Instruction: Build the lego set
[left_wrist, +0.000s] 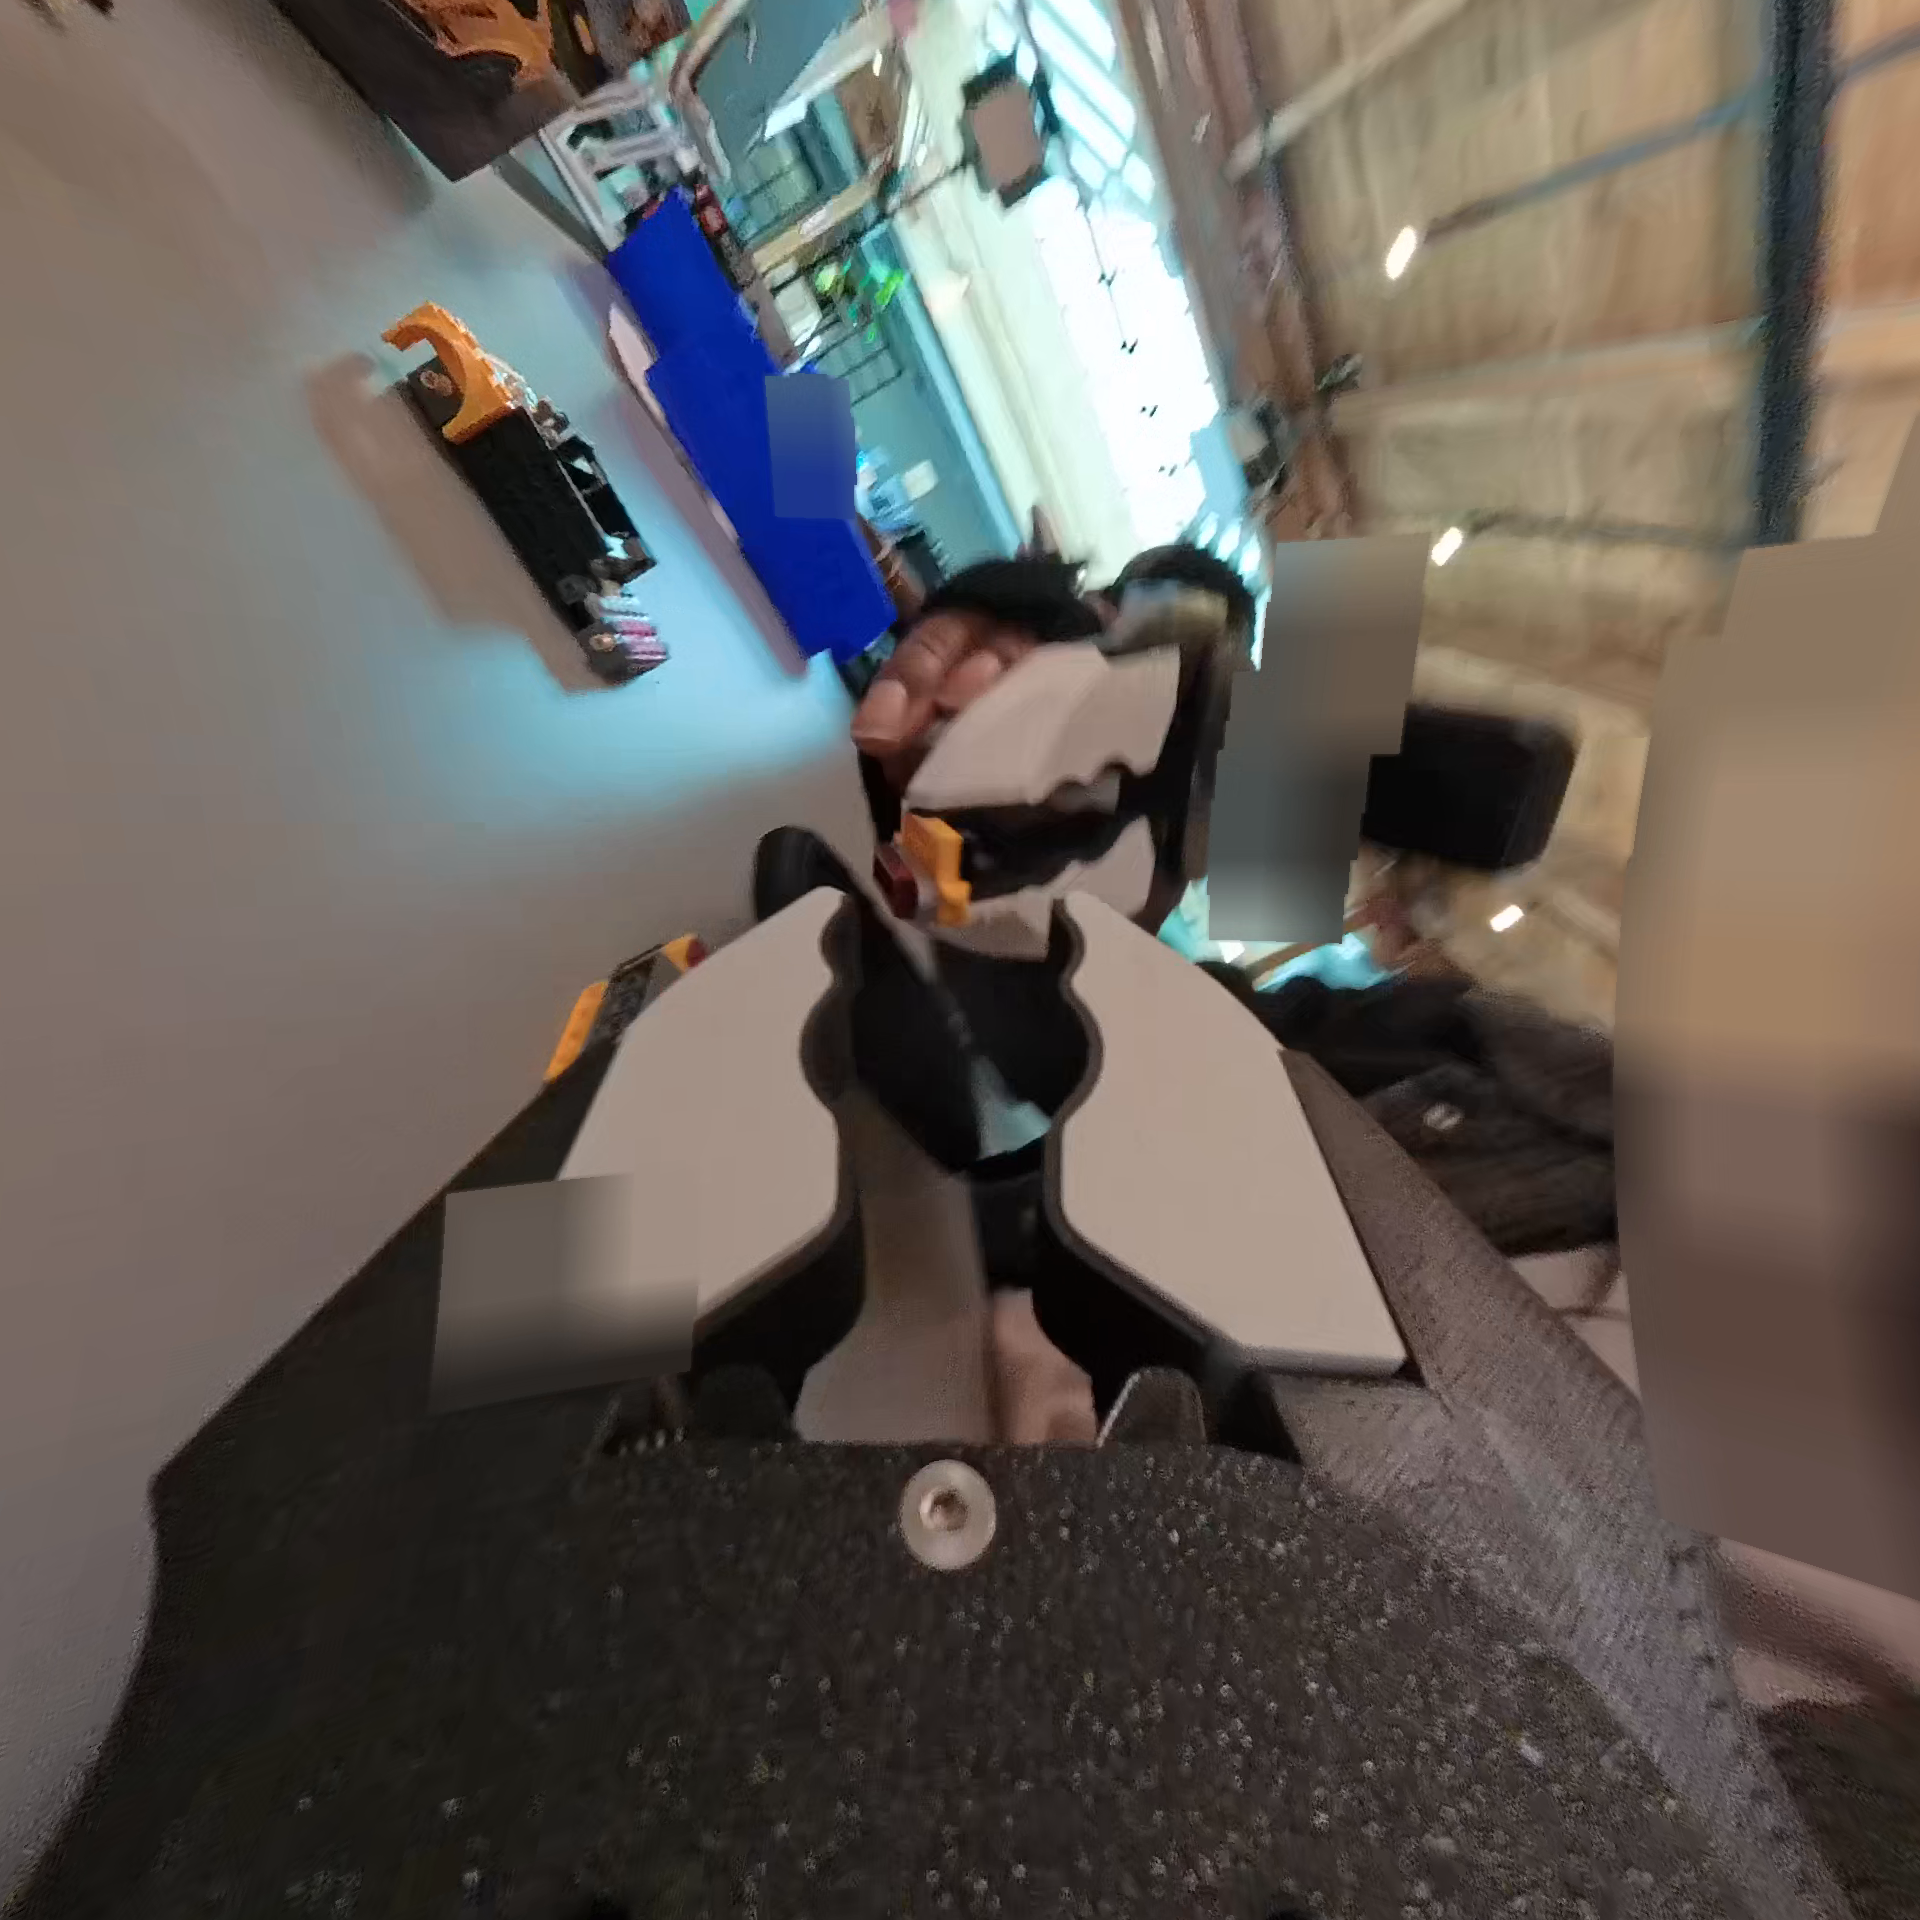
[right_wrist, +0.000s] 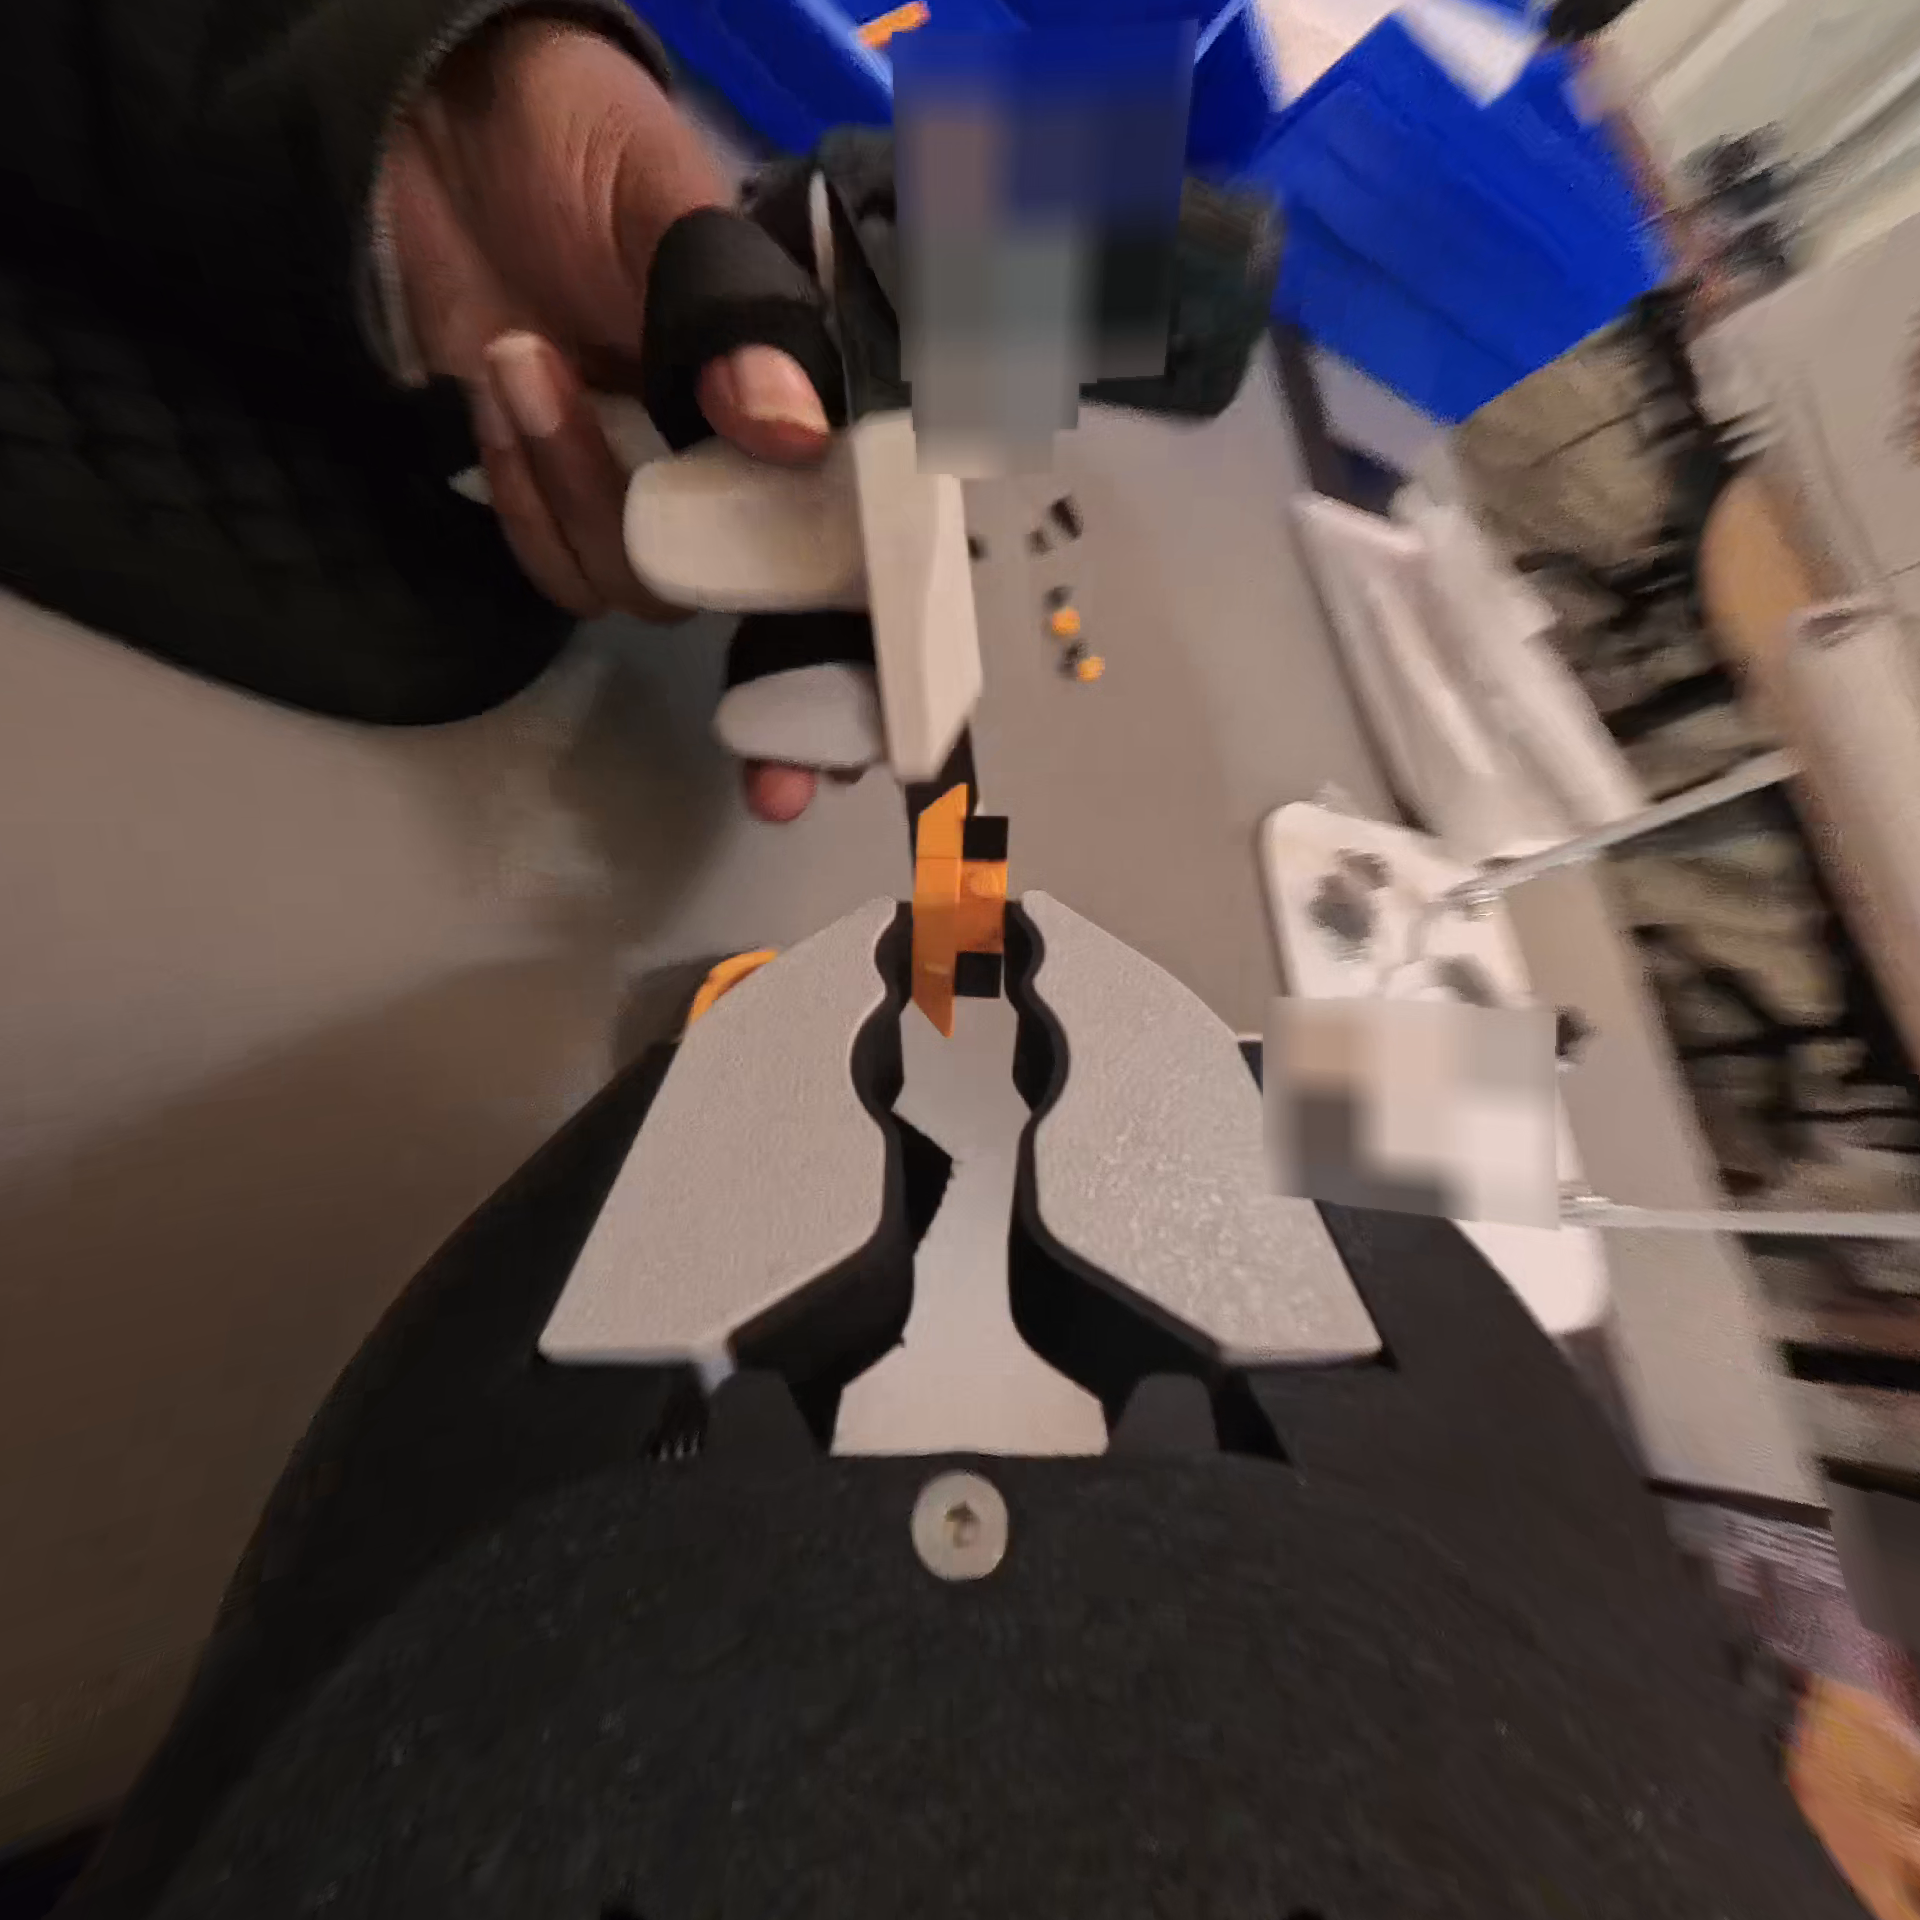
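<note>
Orange lego piece (right_wrist: 951, 914) upright, clamped between right gripper (right_wrist: 958, 914) and left gripper (left_wrist: 951, 920)

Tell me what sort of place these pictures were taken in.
Probably a workshop or warehouse-style workspace: a bare grey tabletop with blue plastic storage bins along its far edge, a wood-framed wall or ceiling with small lights beyond, and a half-built black-and-orange brick model on the table.

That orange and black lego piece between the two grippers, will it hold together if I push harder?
The orange and black lego piece looks rigid but is several small bricks stacked, so it may split at a seam. The right gripper pinches only its end, so it could pivot.
</note>
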